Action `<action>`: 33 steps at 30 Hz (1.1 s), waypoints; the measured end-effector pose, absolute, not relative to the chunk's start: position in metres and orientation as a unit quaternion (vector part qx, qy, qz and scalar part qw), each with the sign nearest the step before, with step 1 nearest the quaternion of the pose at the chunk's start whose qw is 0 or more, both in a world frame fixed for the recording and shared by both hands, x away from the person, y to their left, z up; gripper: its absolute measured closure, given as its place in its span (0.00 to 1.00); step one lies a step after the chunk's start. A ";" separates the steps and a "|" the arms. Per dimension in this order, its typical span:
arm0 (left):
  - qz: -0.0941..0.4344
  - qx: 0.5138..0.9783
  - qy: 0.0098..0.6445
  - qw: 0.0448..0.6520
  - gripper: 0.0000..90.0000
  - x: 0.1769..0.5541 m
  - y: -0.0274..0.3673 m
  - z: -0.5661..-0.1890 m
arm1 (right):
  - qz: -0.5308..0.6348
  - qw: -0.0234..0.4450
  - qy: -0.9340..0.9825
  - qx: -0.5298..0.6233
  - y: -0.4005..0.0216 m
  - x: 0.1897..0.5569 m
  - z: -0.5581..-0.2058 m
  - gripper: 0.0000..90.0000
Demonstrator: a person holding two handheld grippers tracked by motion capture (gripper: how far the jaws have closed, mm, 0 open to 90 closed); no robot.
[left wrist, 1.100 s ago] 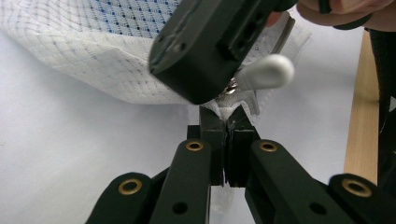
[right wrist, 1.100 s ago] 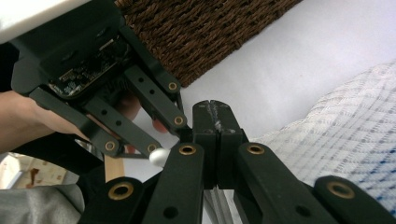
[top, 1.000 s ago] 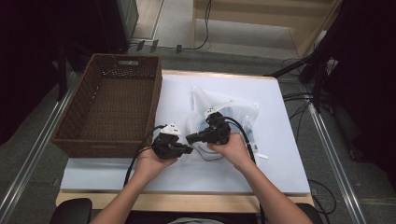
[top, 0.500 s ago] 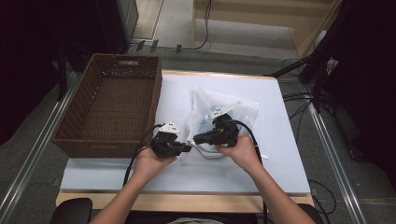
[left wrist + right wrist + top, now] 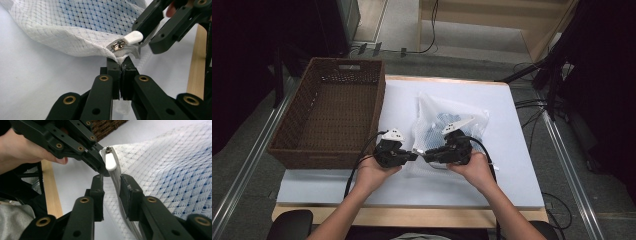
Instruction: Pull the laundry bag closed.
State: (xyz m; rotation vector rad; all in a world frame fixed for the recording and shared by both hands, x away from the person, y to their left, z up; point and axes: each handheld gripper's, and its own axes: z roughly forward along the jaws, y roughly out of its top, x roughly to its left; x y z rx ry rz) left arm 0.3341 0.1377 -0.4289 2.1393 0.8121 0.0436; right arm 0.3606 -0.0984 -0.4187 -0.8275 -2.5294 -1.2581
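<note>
A white mesh zip bag [image 5: 452, 120] with blue-dotted cloth inside lies on the white table. My left gripper [image 5: 414, 154] is shut on the bag's near corner [image 5: 121, 65], just below the metal slider [image 5: 117, 45] and its white pull tab [image 5: 133, 38]. My right gripper [image 5: 426, 154] faces it from the right. Its jaws have just been opening and now stand apart [image 5: 111, 180]. The grey zipper tape [image 5: 115, 178] runs between them without being pressed. The white pull tab [image 5: 110, 162] sits just beyond its fingertips.
A brown wicker basket [image 5: 347, 62] stands at the table's left, close behind my left hand. The white table cover [image 5: 512, 165] is bare to the right of the bag. The wooden table edge [image 5: 412, 215] runs near the person. Cables trail from both grippers.
My right gripper has drifted slightly right and toward the person along the bag's edge. The left gripper has stayed in place on the corner.
</note>
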 end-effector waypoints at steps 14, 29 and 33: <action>0.012 0.858 0.318 0.403 1.00 0.331 0.131 -0.435 | -0.436 0.136 -0.841 -0.290 -0.090 0.364 -0.423 0.81; -0.011 0.858 0.327 0.397 0.92 0.335 0.133 -0.436 | -0.436 0.137 -0.836 -0.303 -0.087 0.364 -0.422 0.98; -0.017 0.861 0.322 0.393 0.98 0.336 0.131 -0.435 | -0.431 0.136 -0.839 -0.303 -0.087 0.364 -0.422 0.98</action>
